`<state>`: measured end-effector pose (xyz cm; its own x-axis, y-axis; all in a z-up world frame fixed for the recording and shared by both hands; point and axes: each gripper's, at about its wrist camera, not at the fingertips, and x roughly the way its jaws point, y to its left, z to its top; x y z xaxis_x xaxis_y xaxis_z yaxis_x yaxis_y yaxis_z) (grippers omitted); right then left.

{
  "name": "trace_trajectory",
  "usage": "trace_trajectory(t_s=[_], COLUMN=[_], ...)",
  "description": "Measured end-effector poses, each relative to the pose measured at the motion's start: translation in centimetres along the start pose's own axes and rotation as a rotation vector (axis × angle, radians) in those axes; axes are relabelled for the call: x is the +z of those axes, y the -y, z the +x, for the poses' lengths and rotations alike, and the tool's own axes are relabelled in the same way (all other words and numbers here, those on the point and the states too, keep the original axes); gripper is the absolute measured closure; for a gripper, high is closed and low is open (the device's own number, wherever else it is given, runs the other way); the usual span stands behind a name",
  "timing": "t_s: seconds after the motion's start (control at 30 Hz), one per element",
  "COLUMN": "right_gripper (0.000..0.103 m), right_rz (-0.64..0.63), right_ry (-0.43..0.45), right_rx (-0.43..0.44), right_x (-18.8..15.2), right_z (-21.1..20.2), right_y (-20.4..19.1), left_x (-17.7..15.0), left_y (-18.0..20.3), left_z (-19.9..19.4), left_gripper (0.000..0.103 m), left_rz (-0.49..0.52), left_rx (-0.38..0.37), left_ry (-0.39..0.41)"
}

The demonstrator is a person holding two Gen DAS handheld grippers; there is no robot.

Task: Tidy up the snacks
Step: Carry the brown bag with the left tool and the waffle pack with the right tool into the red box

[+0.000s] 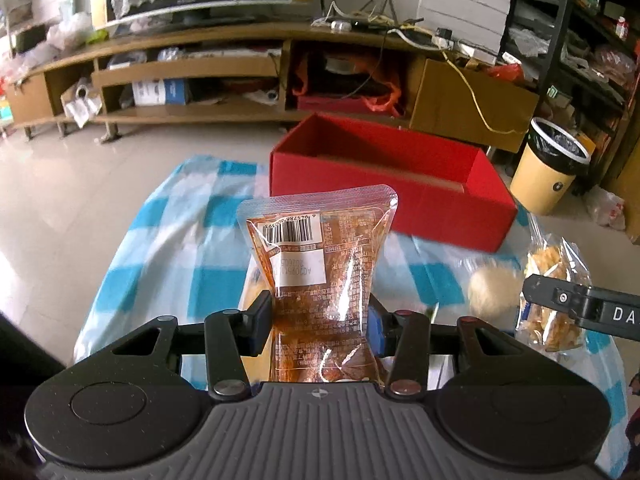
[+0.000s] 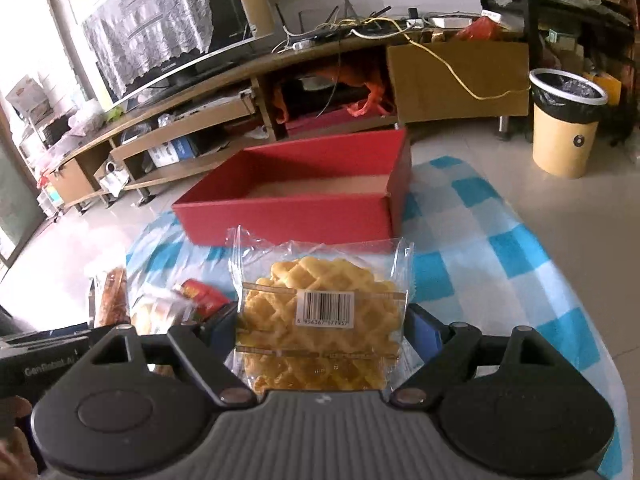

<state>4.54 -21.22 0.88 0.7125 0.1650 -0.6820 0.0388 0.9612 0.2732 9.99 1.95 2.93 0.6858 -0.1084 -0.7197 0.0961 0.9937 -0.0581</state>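
Observation:
My left gripper (image 1: 318, 322) is shut on a clear pouch of reddish-brown snack (image 1: 320, 264), held upright above the checked cloth, barcode side facing the camera. My right gripper (image 2: 320, 330) is shut on a clear packet with a yellow waffle (image 2: 320, 312), its barcode label toward me. An open red box (image 1: 384, 184) stands on the cloth beyond both packets and looks empty; it is the red box (image 2: 296, 200) in the right wrist view too. The right gripper's finger (image 1: 580, 306) shows at the right edge of the left wrist view.
On the blue-and-white checked cloth (image 1: 160, 248) lie more packets: a round pale bun (image 1: 490, 290), a bag of crisps (image 1: 556, 304), a red packet (image 2: 204, 294) and a brown snack (image 2: 114, 296). A yellow waste bin (image 2: 564, 124) and a low wooden TV shelf (image 1: 180, 68) stand behind.

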Motion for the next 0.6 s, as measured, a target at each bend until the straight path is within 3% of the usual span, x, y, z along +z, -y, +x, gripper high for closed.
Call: trace_trajectory(t_s=[0.6], right_gripper=[0.021], right_rz=[-0.033], right_ry=[0.045], right_rx=[-0.022], right_x=[4.1], right_z=[3.3], right_y=[1.1], left_x=[3.9], left_y=[0.2], left_z=[2.9], left_gripper=[0.048], left_rz=[-0.003], left_rx=[0.009], left_ry=[0.047])
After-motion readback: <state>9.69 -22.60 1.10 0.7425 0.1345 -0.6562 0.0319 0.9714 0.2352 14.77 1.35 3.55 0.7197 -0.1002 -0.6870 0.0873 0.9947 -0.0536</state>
